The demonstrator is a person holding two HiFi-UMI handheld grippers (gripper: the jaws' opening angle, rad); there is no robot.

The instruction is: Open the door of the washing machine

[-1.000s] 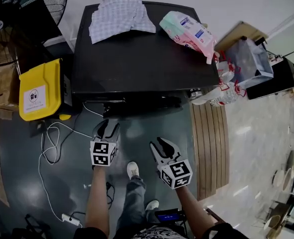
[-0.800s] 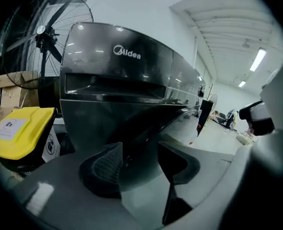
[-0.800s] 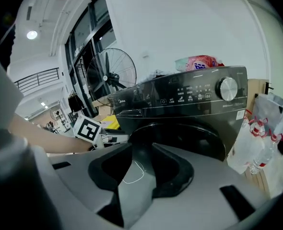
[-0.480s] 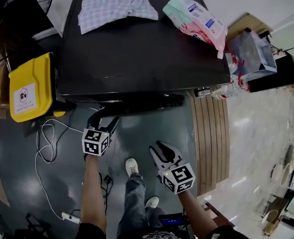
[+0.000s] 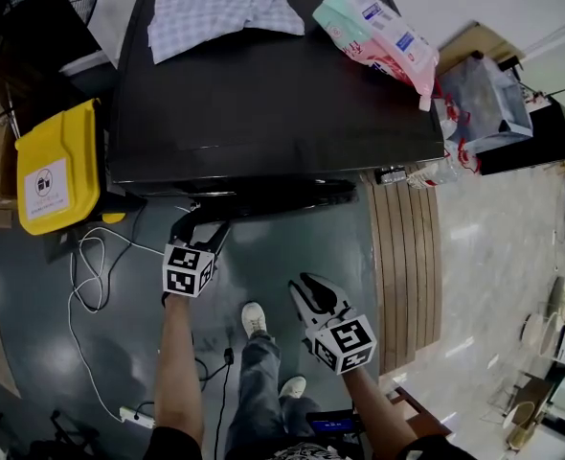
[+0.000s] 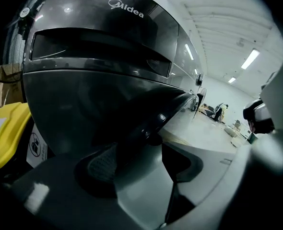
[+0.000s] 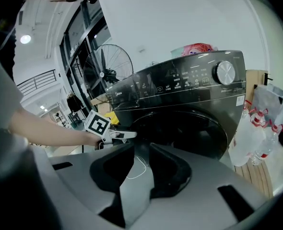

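My left gripper [image 5: 201,226] is up against the front of the washing machine [image 5: 273,103], at the left edge of its round door [image 7: 180,128]. In the left gripper view its jaws stand apart, and the door's dark curved rim runs in between them. I cannot tell whether either pad is pressing on it. From the right gripper view the door looks closed against the machine's front, below the control panel with its dial [image 7: 225,73].

My right gripper [image 5: 309,290] hangs over the grey floor [image 5: 292,247], back from the machine's front edge and apart from it. Its jaws are wide with nothing in them; only floor and a loop of white cable [image 5: 96,266] show through the gap.

On the machine's top, a checked cloth [image 5: 220,8] lies at the back left corner and a pink and green package [image 5: 373,41] at the back right corner, partly over the right edge. A yellow bin [image 5: 57,166] stands just beside the machine's left side. A clear bag of bottles [image 5: 436,172] sits by its front right corner.
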